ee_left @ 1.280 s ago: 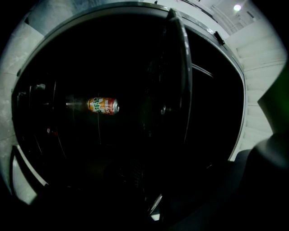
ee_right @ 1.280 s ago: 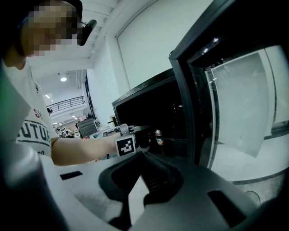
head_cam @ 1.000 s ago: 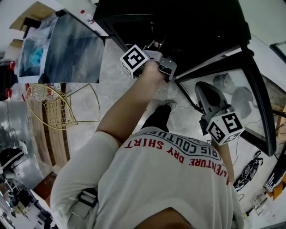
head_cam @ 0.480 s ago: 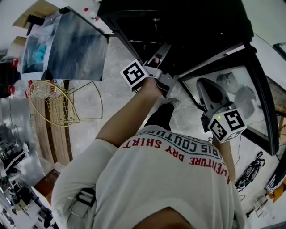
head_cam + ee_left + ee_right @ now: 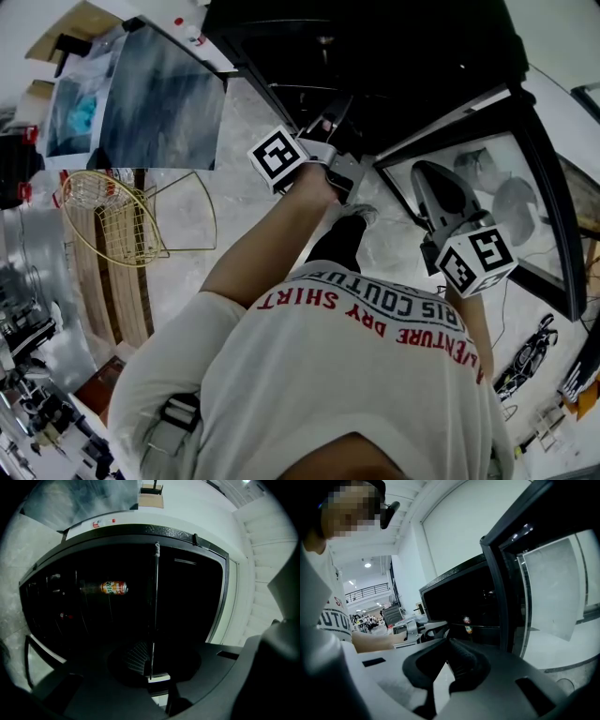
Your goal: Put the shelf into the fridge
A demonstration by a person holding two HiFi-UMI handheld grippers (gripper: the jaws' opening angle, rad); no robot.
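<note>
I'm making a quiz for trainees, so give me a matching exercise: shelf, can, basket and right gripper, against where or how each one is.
1 shelf
2 can
3 basket
4 right gripper

A on the floor
B shut, empty
C held in the left gripper
D inside the fridge

Pairs: 1-C; 2-D; 3-A; 4-B
</note>
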